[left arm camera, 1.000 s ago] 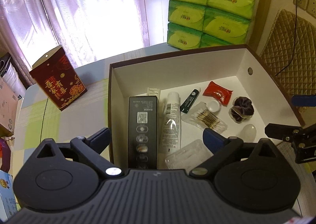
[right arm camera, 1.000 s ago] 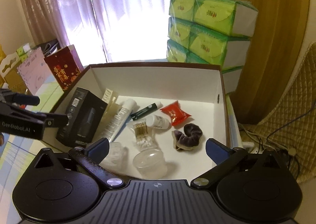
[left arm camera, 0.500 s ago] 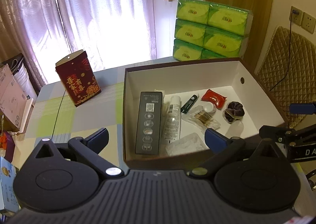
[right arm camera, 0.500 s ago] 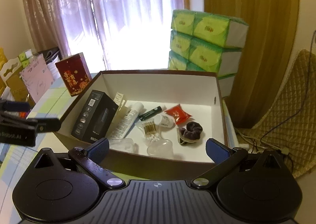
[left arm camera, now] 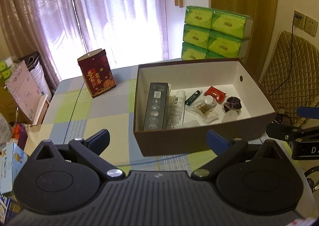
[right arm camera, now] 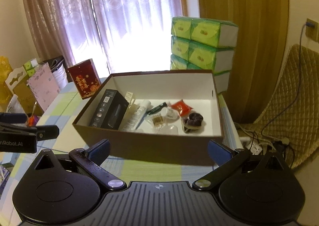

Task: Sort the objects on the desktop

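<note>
checkered table (left arm camera: 79, 110) | brown box (left arm camera: 199, 142): black carton (left arm camera: 156, 104), tube (left arm camera: 177, 108), scrunchie (left arm camera: 232, 105) | both tongs (left arm camera: 157, 140) (right arm camera: 158, 149) open, empty

A table (left arm camera: 103, 110) covered in a green, blue and cream checked cloth lies ahead of the tool. Far ahead, sheer lilac curtains (left arm camera: 111, 16) glow with daylight. Ahead and to the right, green tissue packs (left arm camera: 215, 34) are stacked against a wooden panel. Further right stands a quilted gold chair (left arm camera: 289, 78), with wall sockets (left arm camera: 305, 22) above it. To the left are stacked cardboard boxes (left arm camera: 22, 94).
</note>
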Motion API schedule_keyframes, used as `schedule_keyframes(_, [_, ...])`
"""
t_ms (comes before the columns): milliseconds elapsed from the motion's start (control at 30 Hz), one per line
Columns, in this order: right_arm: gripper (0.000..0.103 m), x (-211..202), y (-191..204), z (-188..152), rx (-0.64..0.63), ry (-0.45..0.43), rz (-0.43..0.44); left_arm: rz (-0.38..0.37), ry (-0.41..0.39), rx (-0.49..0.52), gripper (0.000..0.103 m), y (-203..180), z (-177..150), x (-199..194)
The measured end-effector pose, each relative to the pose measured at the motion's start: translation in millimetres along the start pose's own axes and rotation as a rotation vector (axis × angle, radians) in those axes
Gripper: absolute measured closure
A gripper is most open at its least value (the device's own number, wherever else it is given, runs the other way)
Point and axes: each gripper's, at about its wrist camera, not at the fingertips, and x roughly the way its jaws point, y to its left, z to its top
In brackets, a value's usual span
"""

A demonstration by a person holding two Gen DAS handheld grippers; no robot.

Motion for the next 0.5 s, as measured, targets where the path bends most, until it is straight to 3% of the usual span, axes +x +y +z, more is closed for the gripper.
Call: schedule_keyframes(500, [0.002,-41.9,3.5,-35.3,0.005,0.005,0.015,0.012,0.004,-0.034,0.001,-11.4,-37.6,-49.2])
